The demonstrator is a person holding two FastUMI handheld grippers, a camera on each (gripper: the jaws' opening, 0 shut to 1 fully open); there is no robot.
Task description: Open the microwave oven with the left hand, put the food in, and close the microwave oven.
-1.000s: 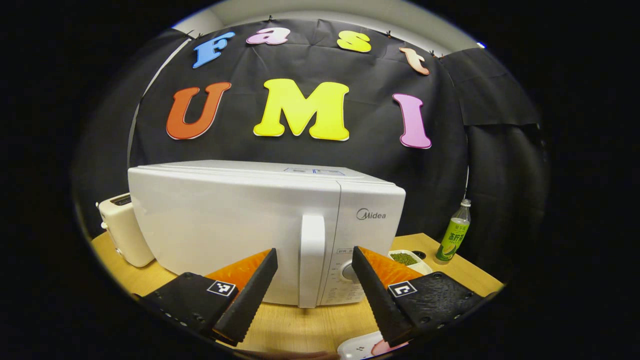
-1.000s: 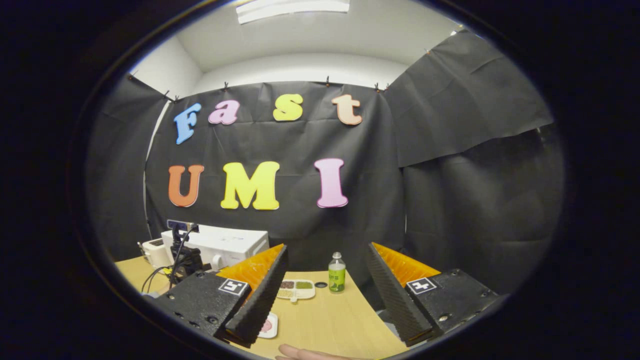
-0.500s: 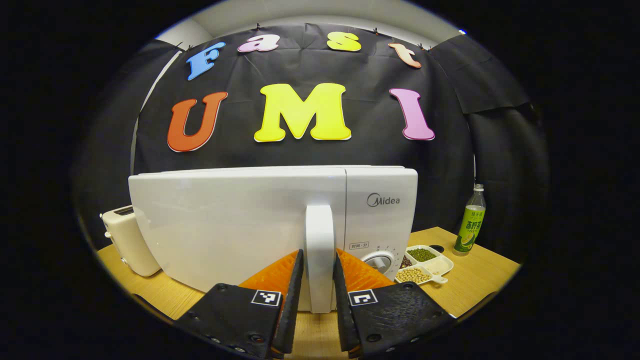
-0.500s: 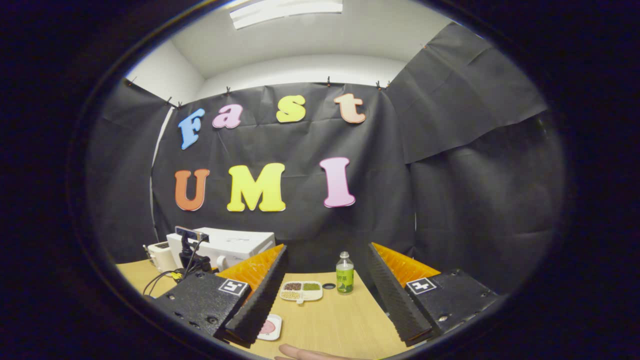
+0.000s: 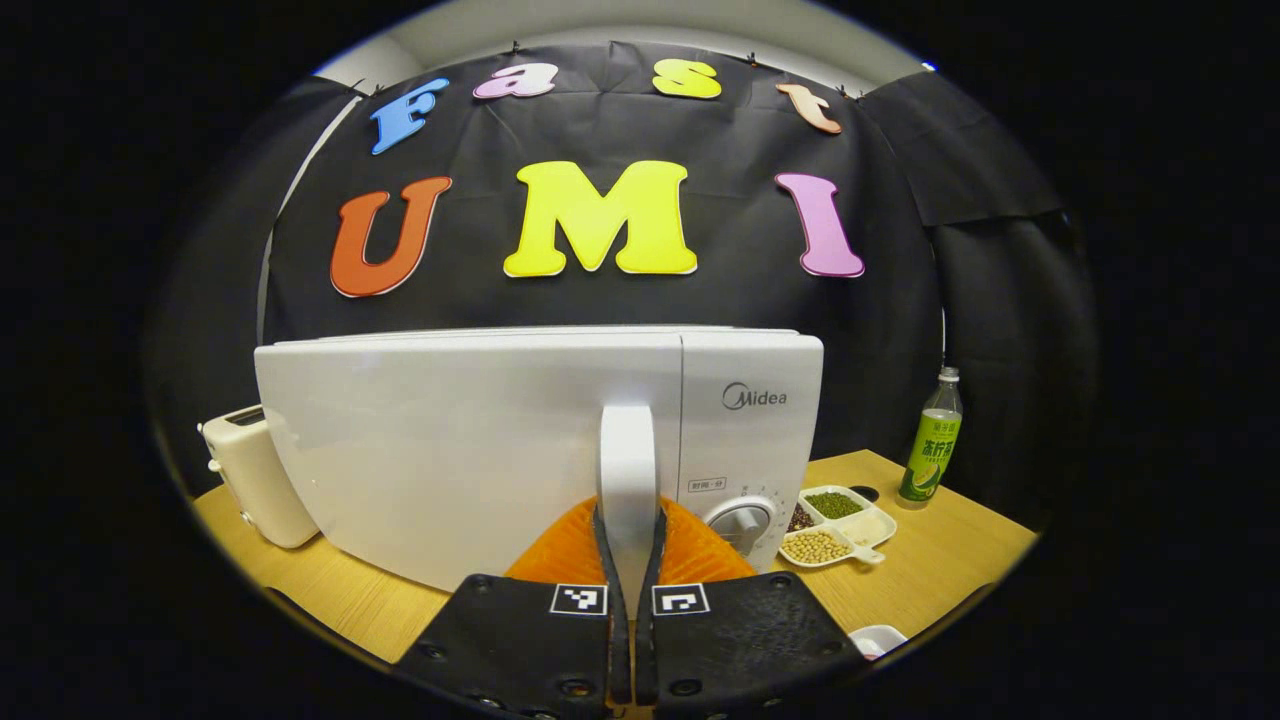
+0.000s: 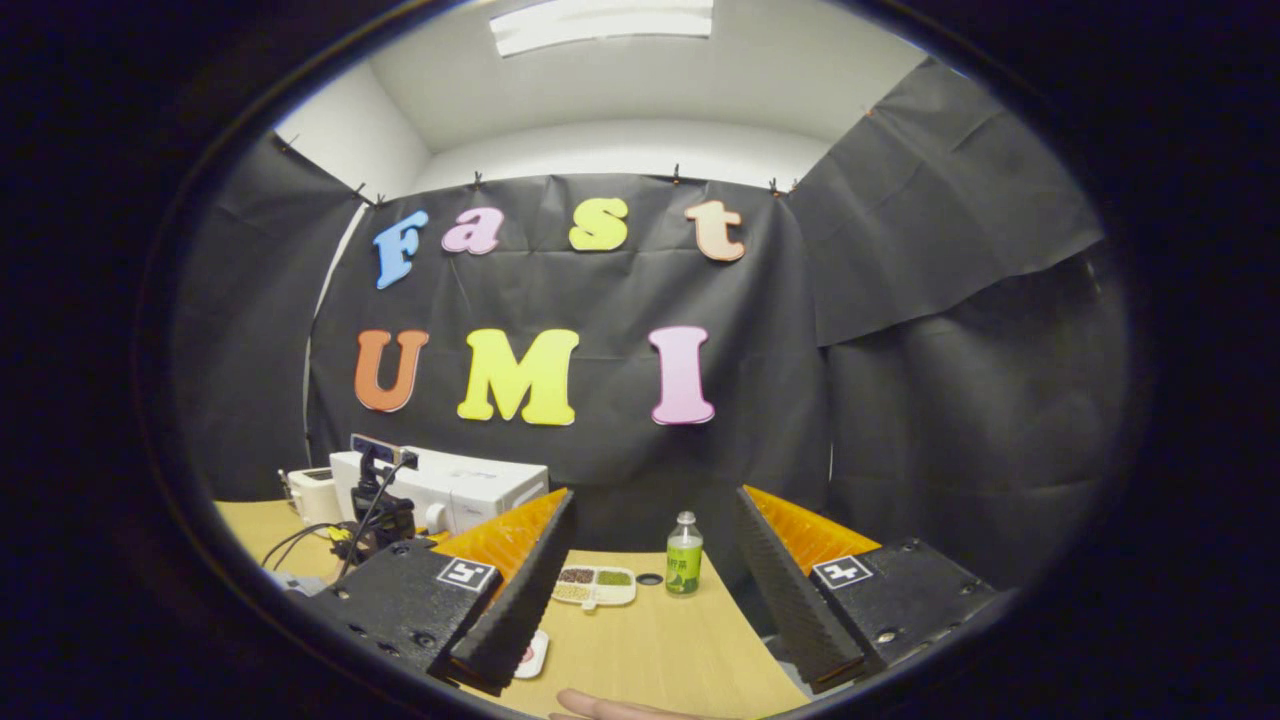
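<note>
Fingers [image 5: 606,545] of the left gripper [image 5: 628,560] are closed narrowly on the lower part of the vertical door handle [image 5: 627,470] of the microwave oven [image 5: 520,440], one on each side. The door is judged shut, since its face is seen flush with the control panel [image 5: 745,470]. The oven is stood on the wooden table [image 5: 950,560], with a toaster [image 5: 250,475] just beside it.

The right gripper [image 6: 650,590] is held wide, with nothing between its fingers, well apart from the oven and above the table. A divided dish of beans [image 6: 594,585] and a green bottle [image 6: 684,556] are seen beyond it. A small white plate [image 6: 532,655] with something pink on it lies at the left finger; it is probably the food, though it is largely hidden.

Risks at this step:
- The grip is placed low on the handle. If the pull is not made straight outward, the handle may slip from between the pads.
- The oven is not seen to be anchored. A sharp pull may drag it forward across the table instead of releasing the door.
- The door is expected to swing toward the toaster side.
</note>
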